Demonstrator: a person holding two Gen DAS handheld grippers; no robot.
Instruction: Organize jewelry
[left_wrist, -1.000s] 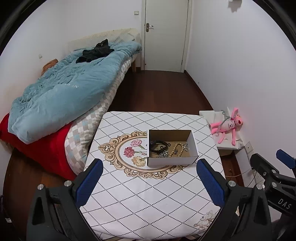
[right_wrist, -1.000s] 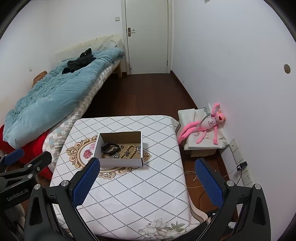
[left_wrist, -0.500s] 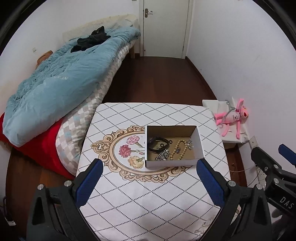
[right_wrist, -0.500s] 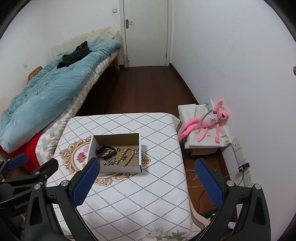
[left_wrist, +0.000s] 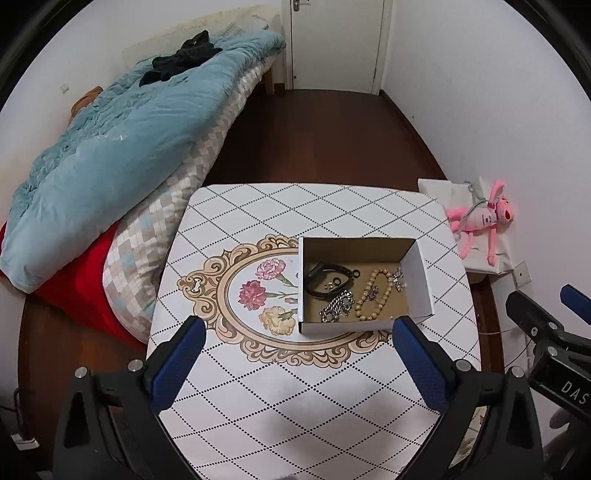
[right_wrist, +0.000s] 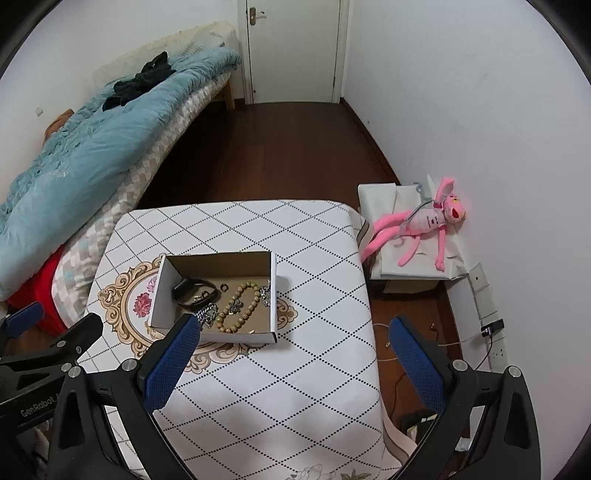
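Jewelry box (left_wrist: 364, 284) sits on the surface (left_wrist: 295, 387), ahead of both grippers; left gripper (left_wrist: 299, 360) and right gripper (right_wrist: 291, 360) both wide open, empty; box's off right of left's centre, left of right's; right looks nearer.

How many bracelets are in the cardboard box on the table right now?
3. In the cardboard box: a black band at the left, a silver chain bracelet near the front, a wooden bead bracelet in the middle. Smaller pieces may hide more.
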